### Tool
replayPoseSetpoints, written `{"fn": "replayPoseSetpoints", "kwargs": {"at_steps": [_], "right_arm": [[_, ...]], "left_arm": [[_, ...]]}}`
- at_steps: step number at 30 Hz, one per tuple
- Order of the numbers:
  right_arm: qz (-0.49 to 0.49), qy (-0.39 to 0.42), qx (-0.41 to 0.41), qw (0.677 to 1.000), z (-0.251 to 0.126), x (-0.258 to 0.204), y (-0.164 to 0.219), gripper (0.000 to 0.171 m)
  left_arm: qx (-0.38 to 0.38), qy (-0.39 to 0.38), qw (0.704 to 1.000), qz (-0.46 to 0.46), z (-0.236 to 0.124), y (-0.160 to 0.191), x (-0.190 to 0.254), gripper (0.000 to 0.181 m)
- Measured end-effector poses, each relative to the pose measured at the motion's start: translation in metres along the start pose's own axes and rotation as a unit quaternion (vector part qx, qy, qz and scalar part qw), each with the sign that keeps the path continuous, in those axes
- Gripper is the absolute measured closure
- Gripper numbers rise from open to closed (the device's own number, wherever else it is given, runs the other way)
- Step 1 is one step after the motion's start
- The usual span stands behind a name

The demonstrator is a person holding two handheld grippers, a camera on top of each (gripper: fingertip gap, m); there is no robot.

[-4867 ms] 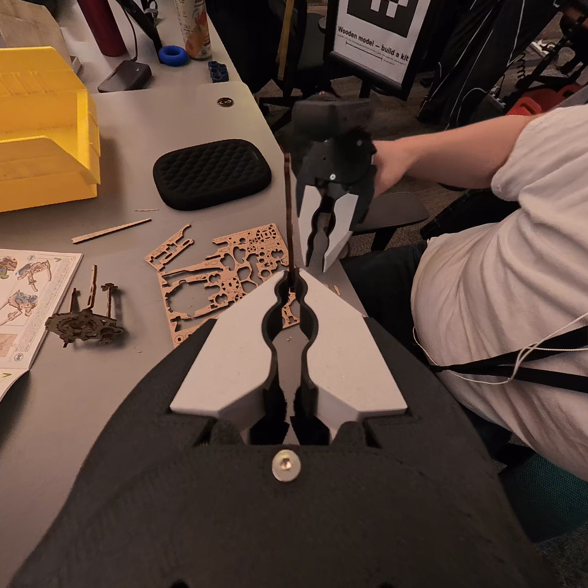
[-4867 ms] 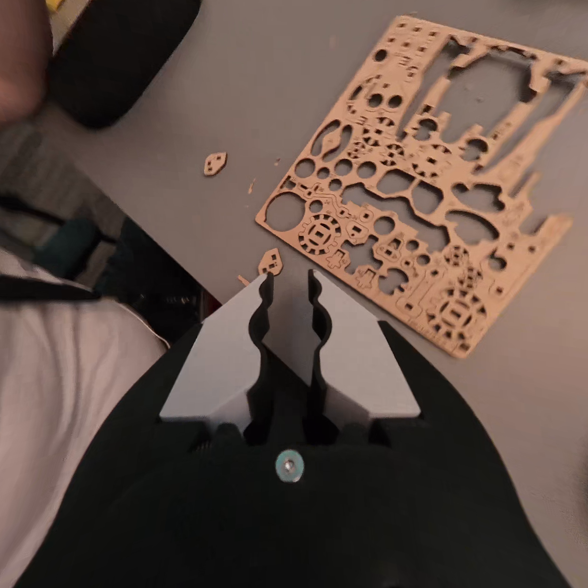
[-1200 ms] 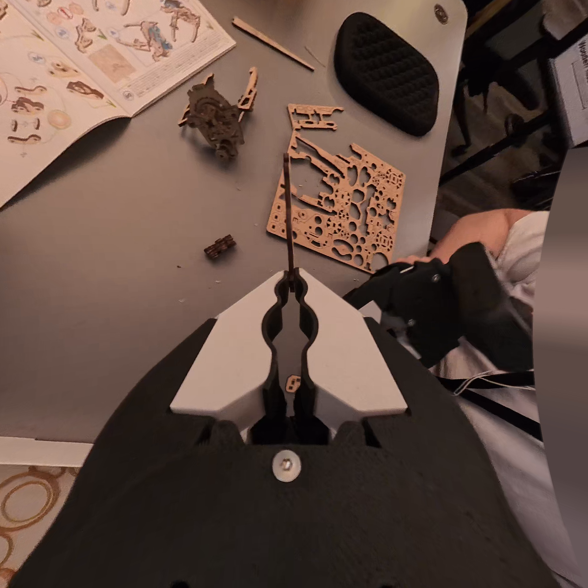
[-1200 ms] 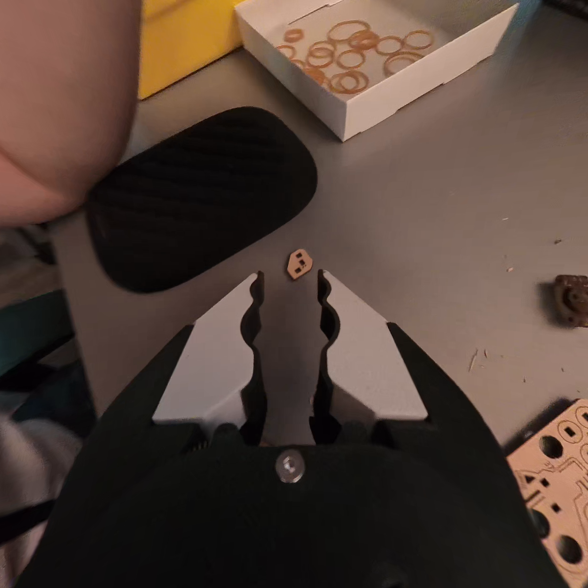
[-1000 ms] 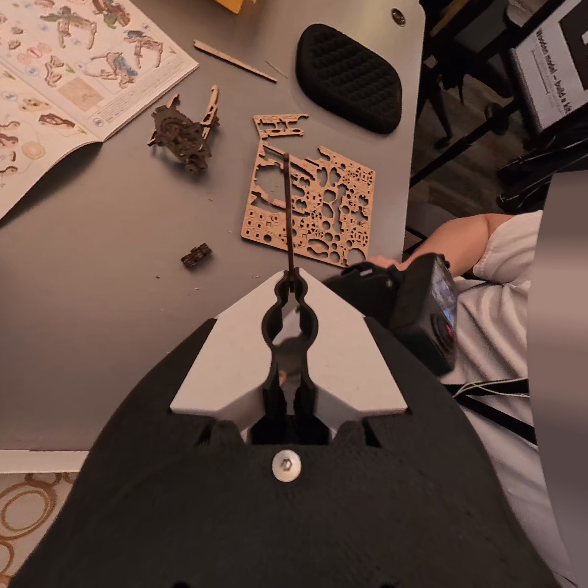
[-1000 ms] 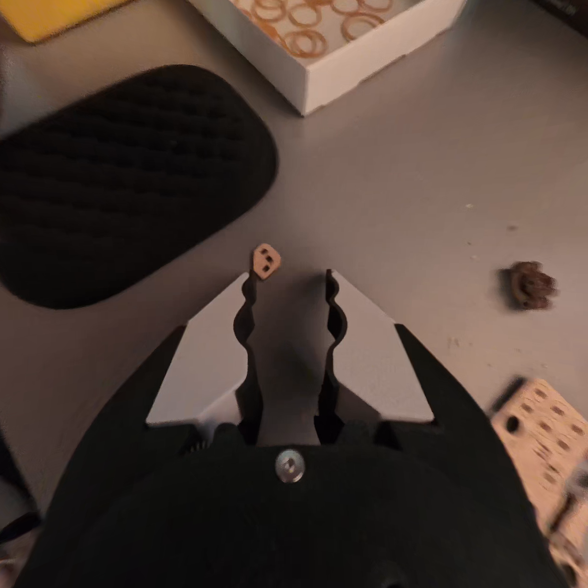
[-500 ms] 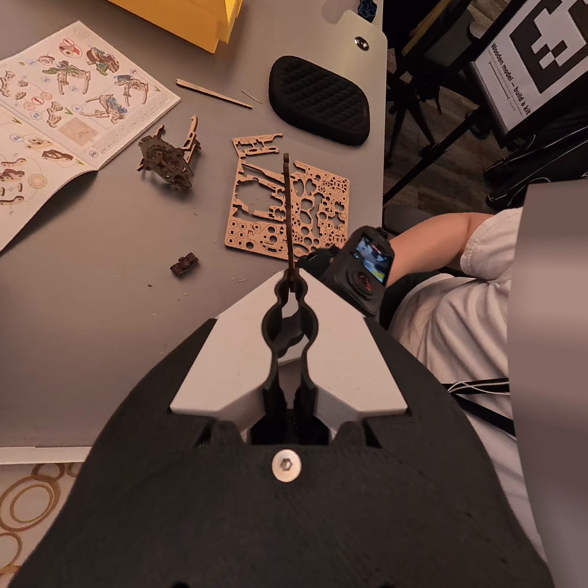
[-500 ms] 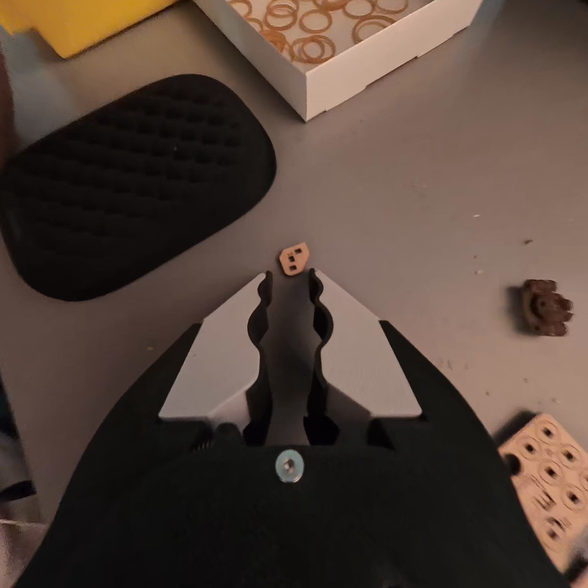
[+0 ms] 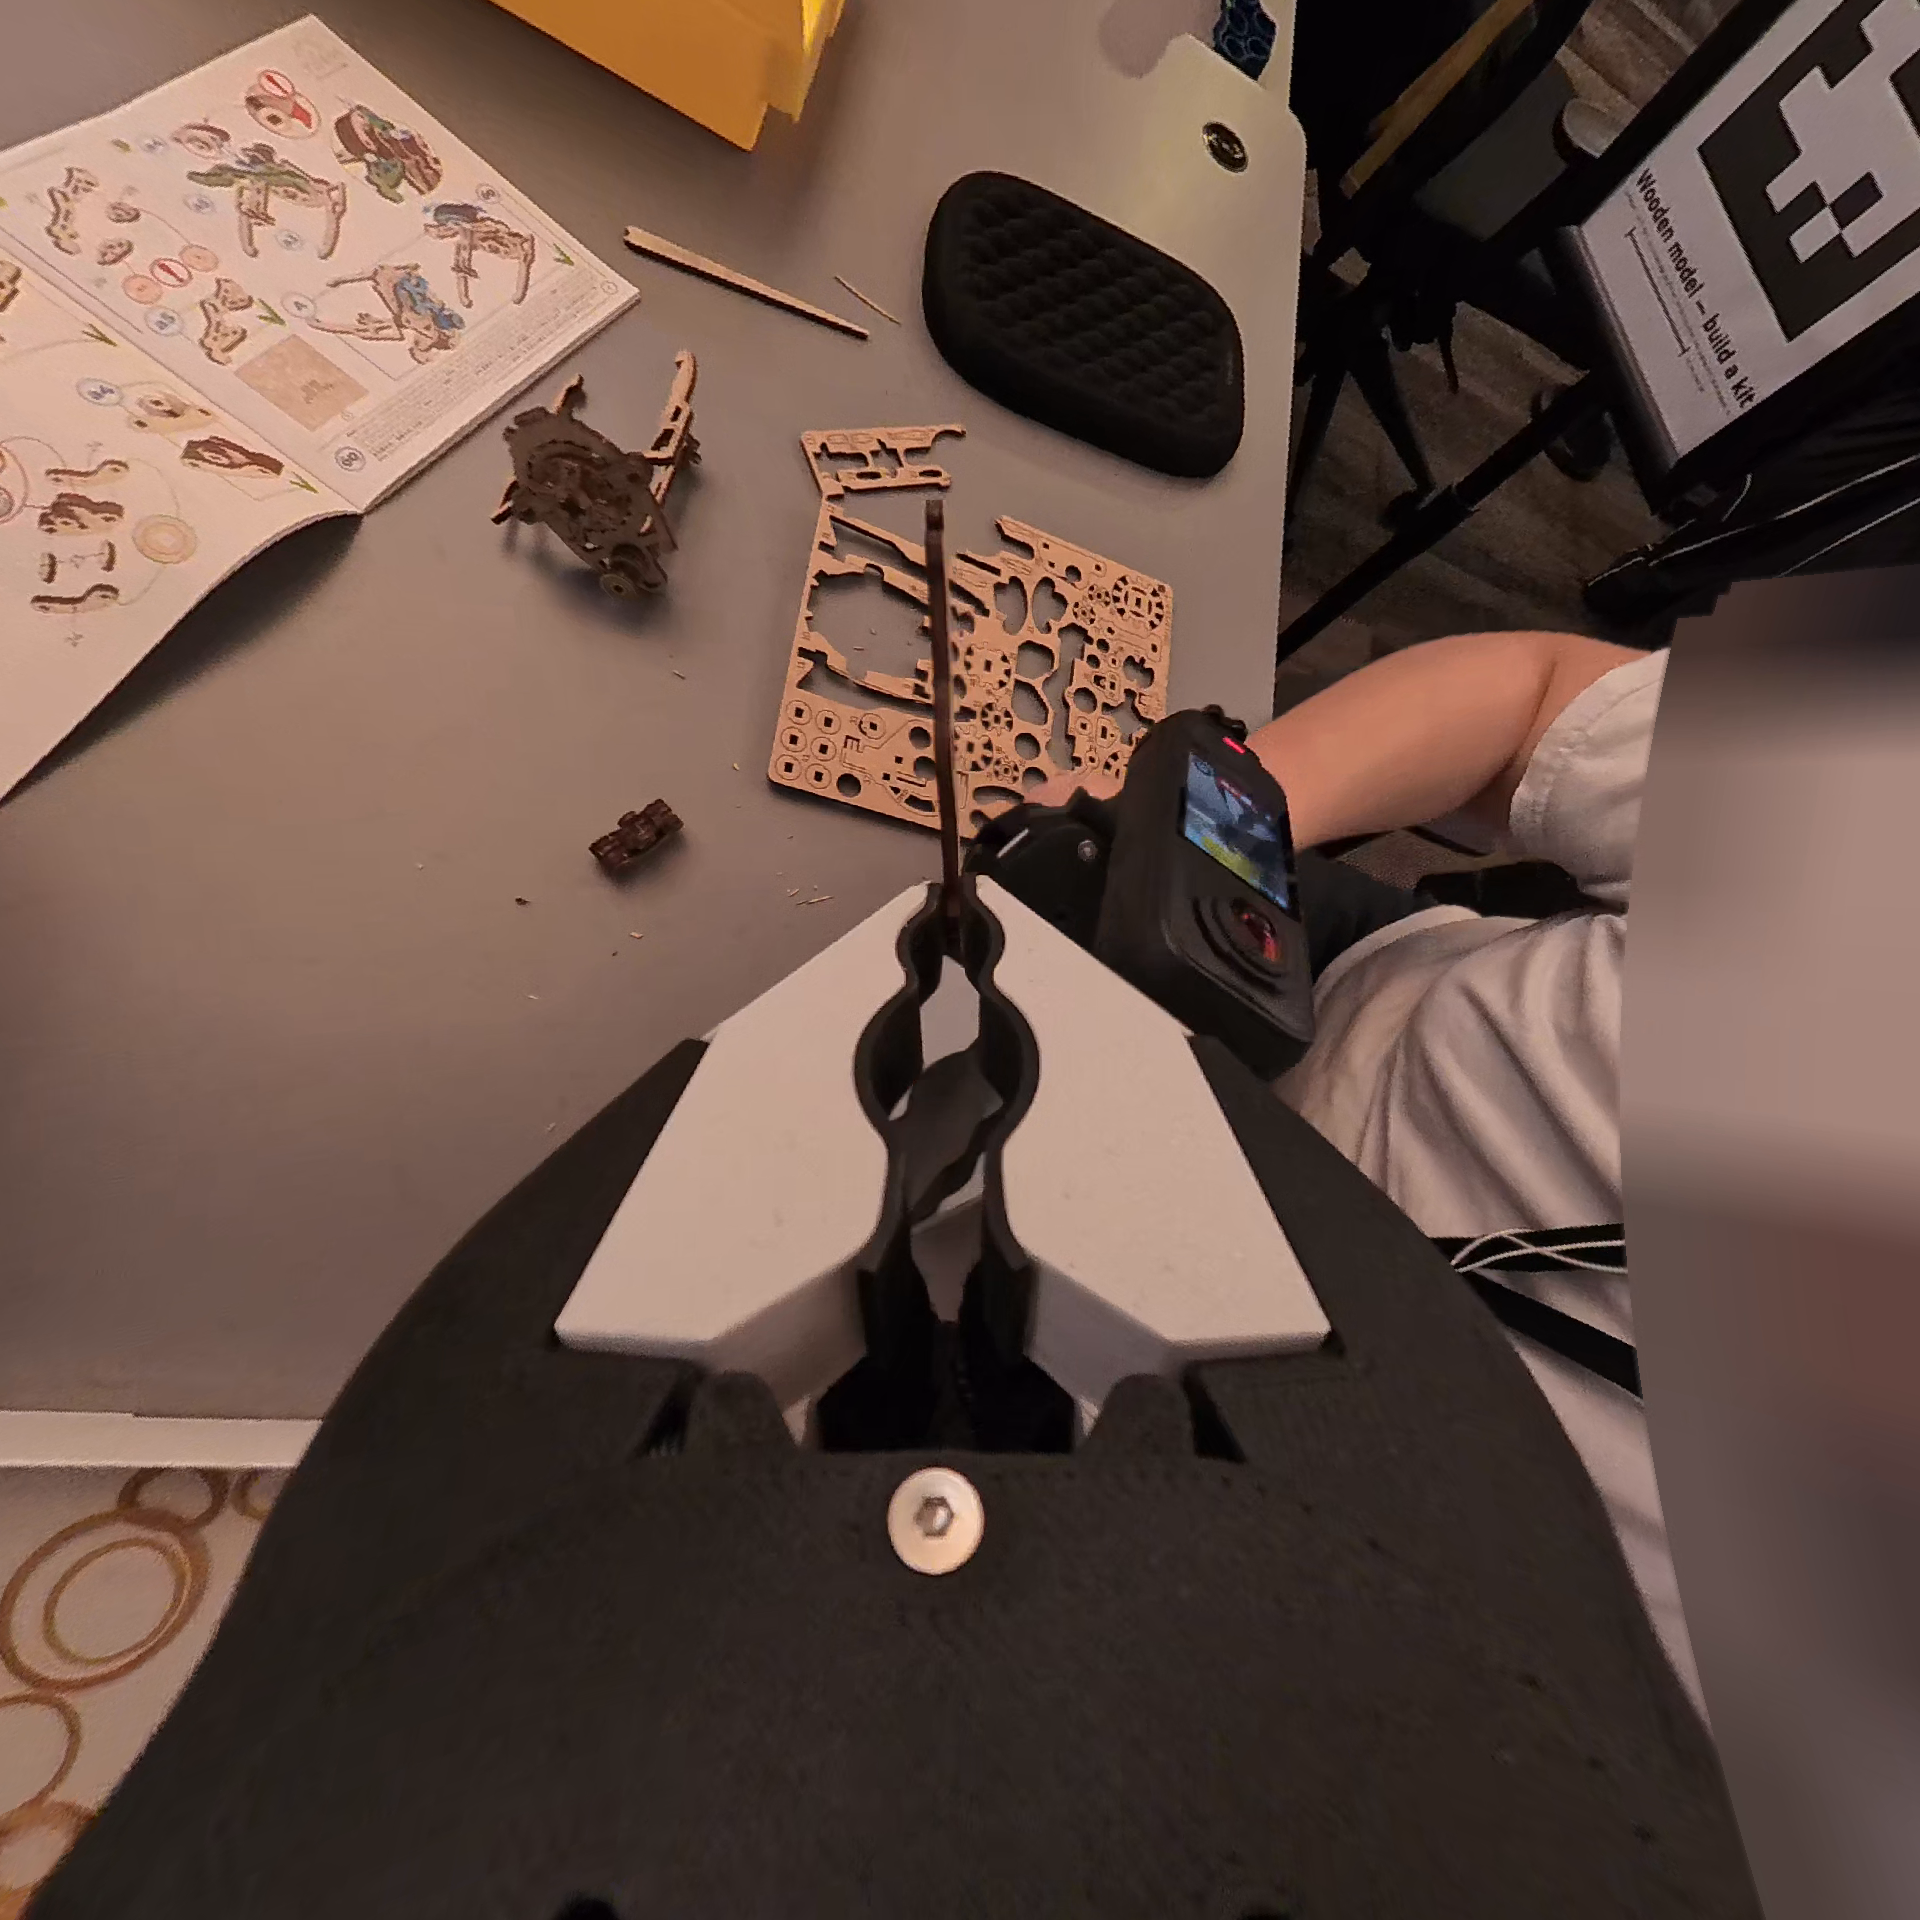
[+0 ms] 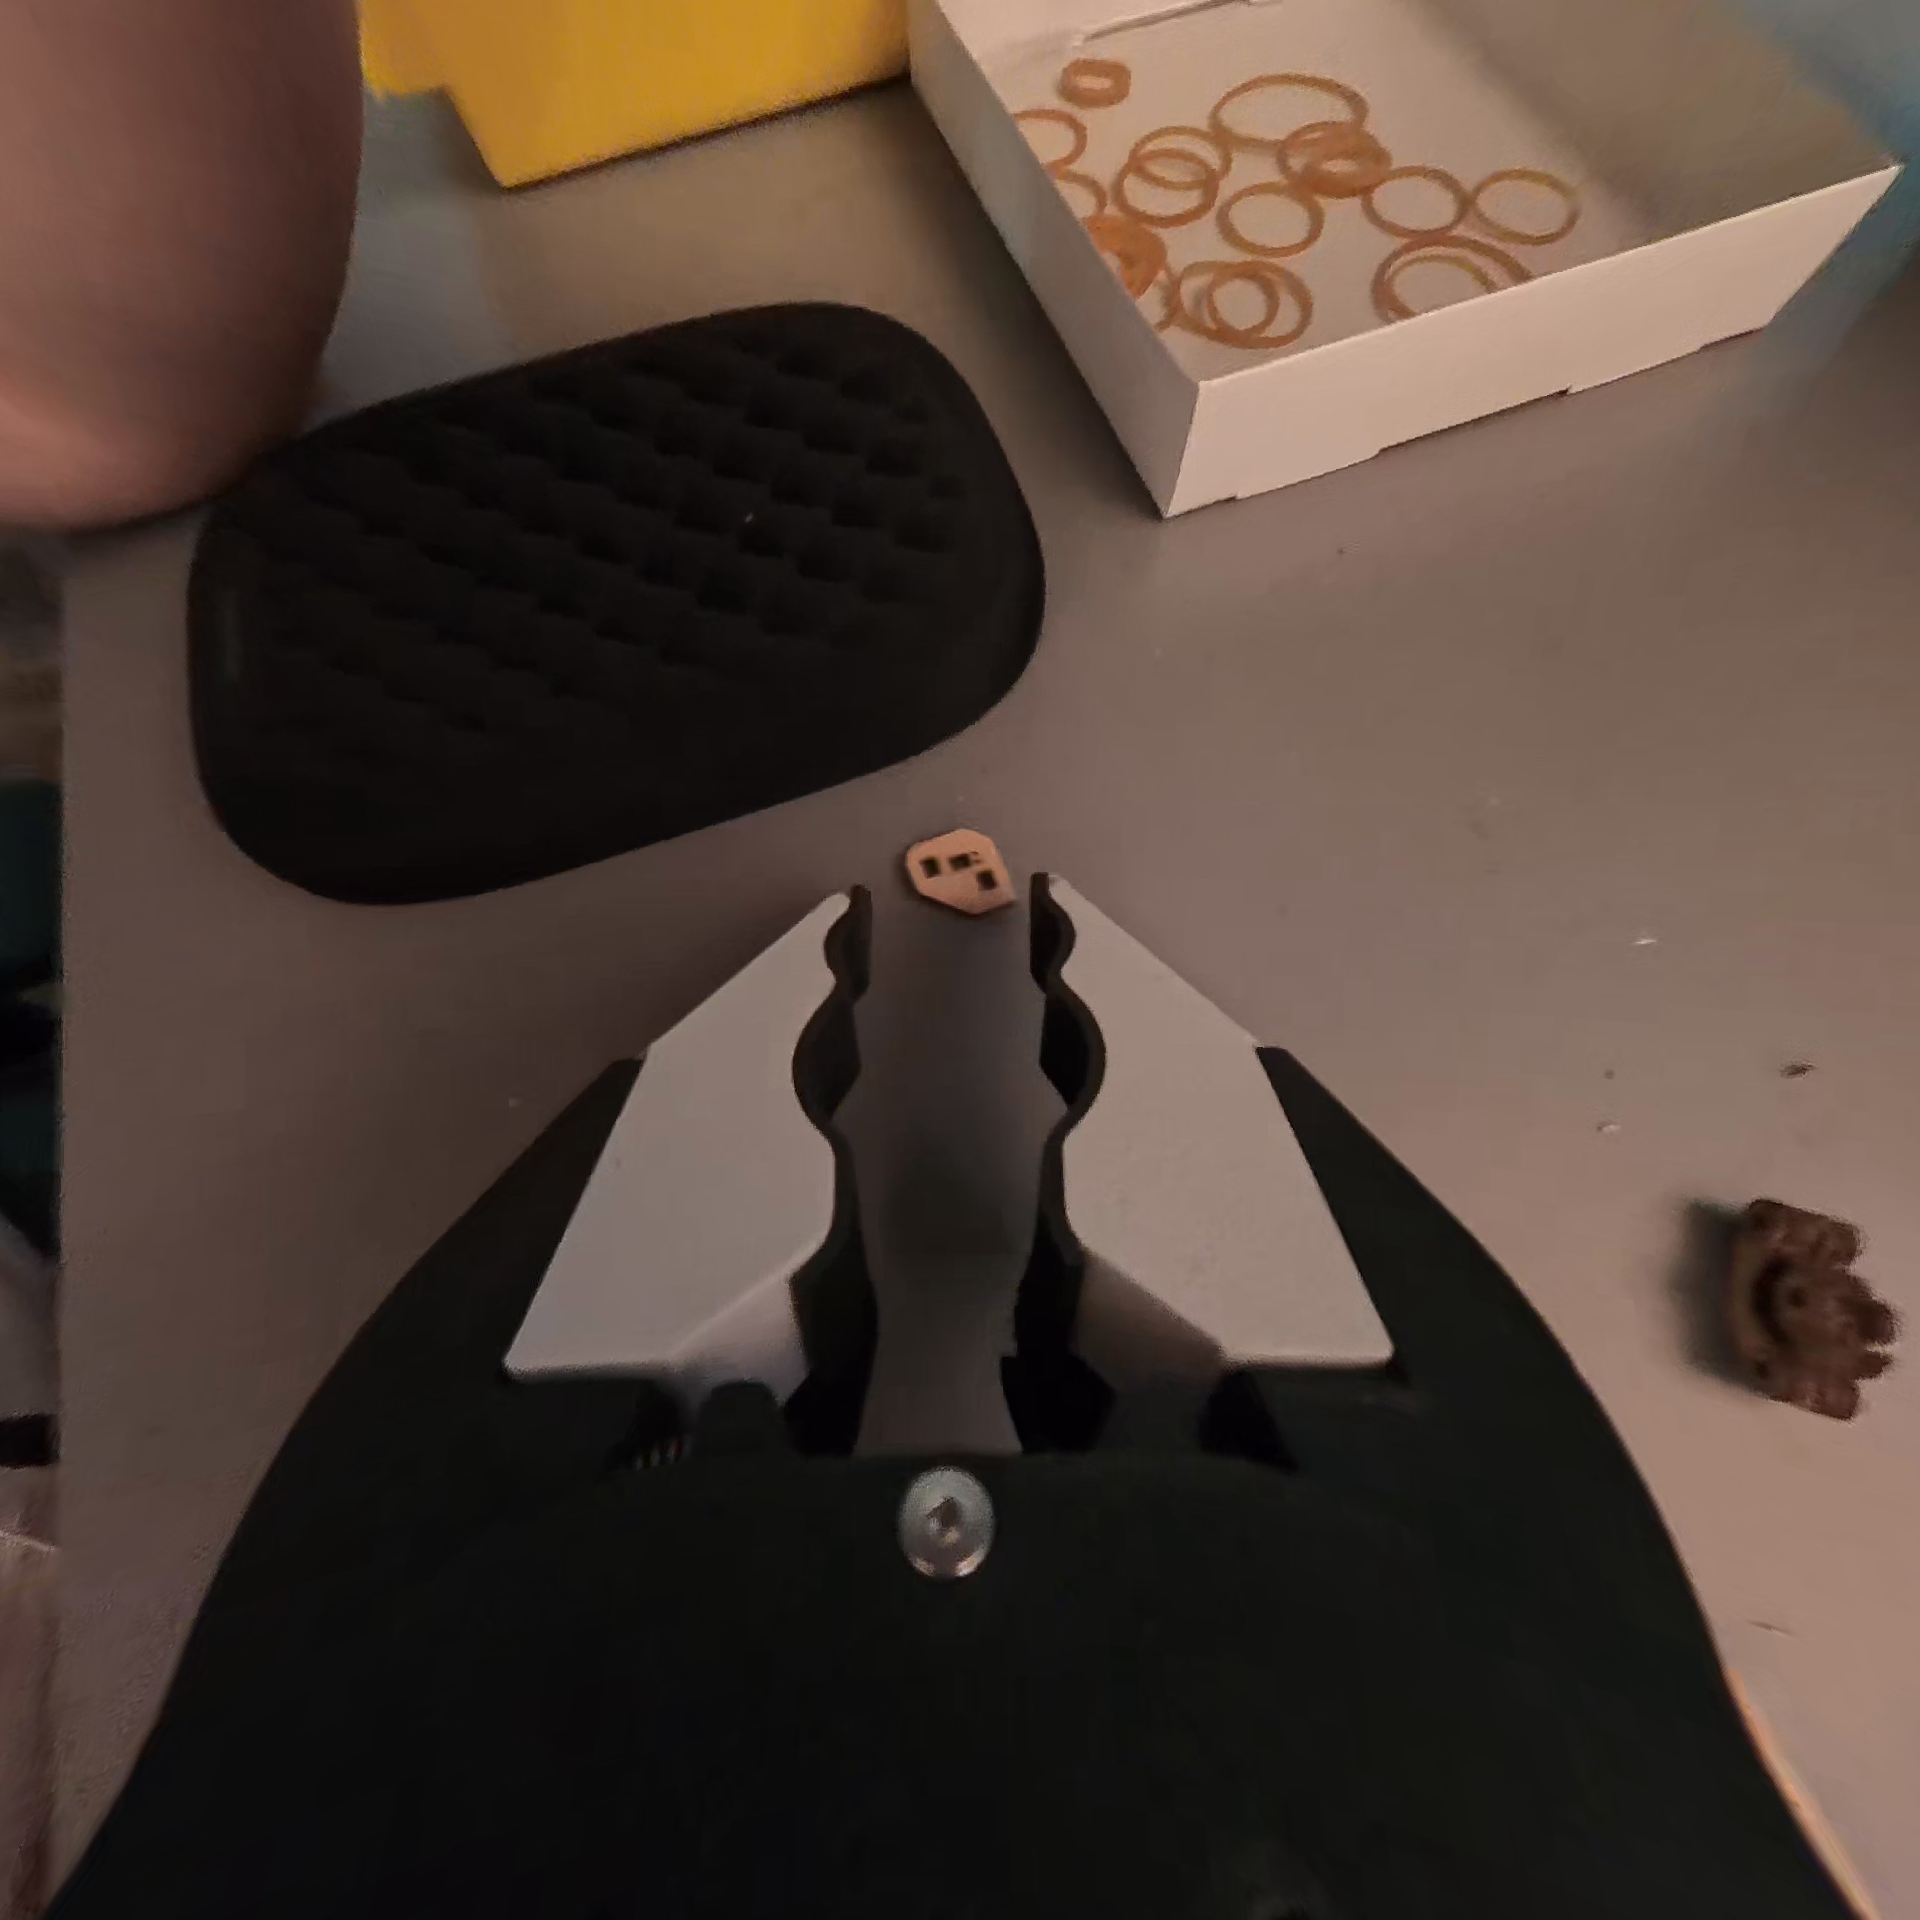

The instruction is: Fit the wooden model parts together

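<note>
Assembly looks partly done: a dark half-built model (image 9: pixel 597 499) stands mid-bench beside a punched sheet (image 9: pixel 1039 665) near the right edge. The left gripper (image 9: pixel 948 914) is clamped on a thin strip (image 9: pixel 940 675). The right gripper (image 10: pixel 945 904), fingers apart, hovers just short of a small tan piece (image 10: pixel 958 871) lying flat, not yet picked up or fitted.

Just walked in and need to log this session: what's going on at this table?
A person is assembling a wooden model with two handheld grippers. The left gripper is shut on a thin dark wooden strip, held above the punched-out parts sheet. The right gripper is open, its tips just short of a small tan wooden piece lying flat on the grey table. A partly built dark model sits beside the instruction booklet.
</note>
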State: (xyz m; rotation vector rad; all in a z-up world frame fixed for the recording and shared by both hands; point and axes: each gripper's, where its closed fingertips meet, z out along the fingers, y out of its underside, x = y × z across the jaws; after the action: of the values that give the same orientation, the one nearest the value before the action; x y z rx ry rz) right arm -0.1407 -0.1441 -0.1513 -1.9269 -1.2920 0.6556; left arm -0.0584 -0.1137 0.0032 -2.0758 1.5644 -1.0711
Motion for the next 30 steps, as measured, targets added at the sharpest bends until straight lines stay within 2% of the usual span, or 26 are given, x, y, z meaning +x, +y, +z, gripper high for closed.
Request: {"fn": "replayPoseSetpoints", "kwargs": {"at_steps": [2,7,12,19,21,30], "right_arm": [[-0.041,0.006,-0.015,0.999,0.001,0.006,0.002,0.141],[-0.098,-0.037,-0.027,0.994,0.007,-0.001,0.003,0.140],[-0.097,-0.072,-0.028,0.992,0.014,-0.002,-0.001,0.134],[-0.091,-0.113,-0.020,0.989,0.015,-0.003,-0.001,0.136],[-0.103,-0.136,-0.026,0.985,0.014,-0.010,0.001,0.153],[-0.122,-0.126,-0.053,0.983,-0.012,0.008,0.021,0.153]], "left_arm": [[0.005,-0.005,1.000,-0.005,-0.005,0.000,-0.004,0.181],[0.021,-0.024,0.999,-0.024,-0.018,0.000,-0.018,0.181],[0.022,-0.041,0.998,-0.037,-0.021,0.002,-0.029,0.181],[-0.004,-0.048,0.998,-0.043,-0.009,0.007,-0.036,0.181],[-0.010,-0.047,0.998,-0.045,-0.005,0.008,-0.038,0.181],[-0.018,-0.046,0.997,-0.052,0.000,0.011,-0.042,0.181]]}}
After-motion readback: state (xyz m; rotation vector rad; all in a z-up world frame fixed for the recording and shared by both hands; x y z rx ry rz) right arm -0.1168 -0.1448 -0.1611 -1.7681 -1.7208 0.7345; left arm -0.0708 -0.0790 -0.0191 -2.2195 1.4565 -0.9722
